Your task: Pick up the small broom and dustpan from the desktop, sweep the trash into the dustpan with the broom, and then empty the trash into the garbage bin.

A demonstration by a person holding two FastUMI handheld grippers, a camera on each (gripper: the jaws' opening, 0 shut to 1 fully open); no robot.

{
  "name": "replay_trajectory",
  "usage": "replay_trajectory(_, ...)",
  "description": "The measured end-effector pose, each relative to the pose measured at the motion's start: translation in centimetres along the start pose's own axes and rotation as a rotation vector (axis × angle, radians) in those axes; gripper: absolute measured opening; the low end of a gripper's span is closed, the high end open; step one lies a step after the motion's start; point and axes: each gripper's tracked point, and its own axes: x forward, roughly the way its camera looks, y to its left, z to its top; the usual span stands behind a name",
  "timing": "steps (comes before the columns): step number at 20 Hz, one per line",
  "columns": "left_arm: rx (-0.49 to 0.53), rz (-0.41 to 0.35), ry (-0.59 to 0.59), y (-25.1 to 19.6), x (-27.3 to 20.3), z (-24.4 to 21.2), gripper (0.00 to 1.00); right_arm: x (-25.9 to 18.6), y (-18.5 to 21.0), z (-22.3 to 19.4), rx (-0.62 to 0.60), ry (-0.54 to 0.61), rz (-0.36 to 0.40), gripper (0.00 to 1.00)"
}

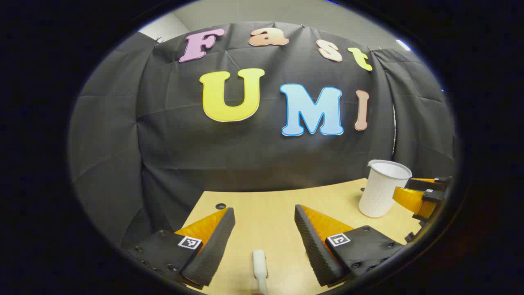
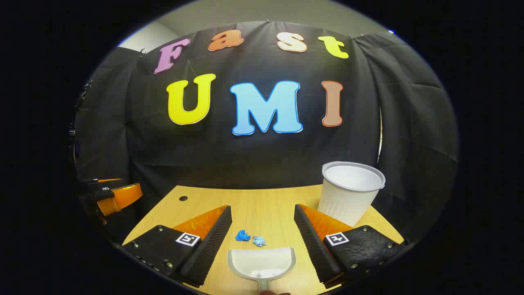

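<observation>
My left gripper [image 1: 264, 209] is open over the wooden desktop [image 1: 266, 205]. A white broom handle [image 1: 260, 265] lies on the wood low between its fingers, touching neither; the bristles are out of sight. My right gripper [image 2: 262, 207] is open too. The grey-white dustpan [image 2: 262, 262] lies flat between its fingers, mouth pointing away. Just beyond the mouth sit two small crumpled scraps, one blue [image 2: 242, 235] and one pale blue [image 2: 258, 241]. The white ribbed garbage bin [image 2: 350, 192] stands upright behind the right finger, and at the right as the bin [image 1: 382, 188] in the left gripper view.
The other gripper [image 1: 421, 196] shows just right of the bin in the left gripper view, and a gripper [image 2: 116, 196] sits beyond the desk's left edge in the right gripper view. A small dark hole [image 2: 183, 198] marks the desk's far left corner. Black cloth closes the back.
</observation>
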Motion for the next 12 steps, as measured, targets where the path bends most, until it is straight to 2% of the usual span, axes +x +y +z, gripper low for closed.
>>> replay_trajectory(2, 0.006, -0.005, -0.007, -0.1, 0.0, 0.3, 0.95, 0.1, -0.2, 0.1, 0.000, -0.003, -0.001, 0.96)
replay_trajectory(3, 0.007, -0.011, -0.015, -0.3, 0.0, 0.4, 0.99, 0.1, -0.1, 0.0, 0.002, -0.004, -0.002, 0.96)
replay_trajectory(7, 0.004, -0.025, -0.037, -0.9, -0.1, 1.1, 0.99, 0.5, -0.2, -0.1, 0.003, -0.001, -0.003, 0.96)
replay_trajectory(8, 0.004, -0.030, -0.040, -1.0, 0.0, 1.2, 0.92, 0.5, -0.1, -0.1, 0.004, 0.000, -0.001, 0.96)
replay_trajectory(10, 0.001, -0.036, -0.043, -1.2, 0.1, 1.1, 0.95, 0.6, 0.0, -0.2, 0.003, 0.003, 0.000, 0.96)
replay_trajectory(11, 0.001, -0.038, -0.040, -1.3, 0.2, 1.1, 0.92, 0.6, 0.0, -0.2, 0.002, 0.003, -0.001, 0.96)
replay_trajectory(12, 0.002, -0.037, -0.038, -1.3, 0.2, 1.2, 0.95, 0.7, 0.0, -0.3, 0.000, 0.004, -0.002, 0.96)
